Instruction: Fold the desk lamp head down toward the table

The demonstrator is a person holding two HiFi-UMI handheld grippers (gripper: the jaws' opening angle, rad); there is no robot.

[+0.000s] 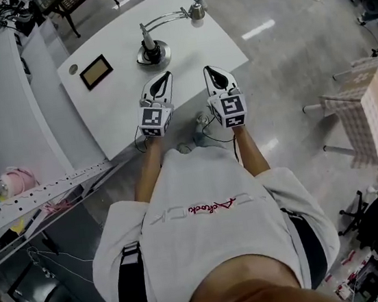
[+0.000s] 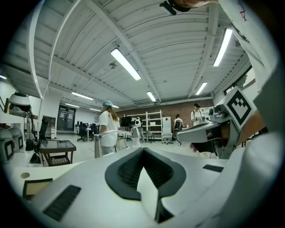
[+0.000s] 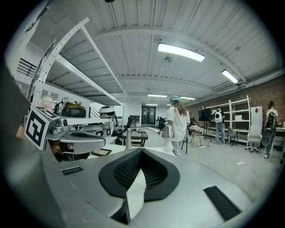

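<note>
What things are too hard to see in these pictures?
- Head view: the desk lamp's joints are too small to make out.
- Left gripper view: the left gripper itself hides the lamp's base.
- Head view: the framed panel on the table is too small to read.

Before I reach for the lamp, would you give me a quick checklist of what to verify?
1. Left gripper empty: ok, jaws together on nothing.
2. Right gripper empty: ok, likewise.
3. Jaws open to grasp: not ok, both shut.
4. Way to desk lamp free: ok, only bare table lies between.
5. Lamp head down: not ok, raised on its curved arm.
6. Framed panel clear of the lamp: ok, it lies apart, to its left.
</note>
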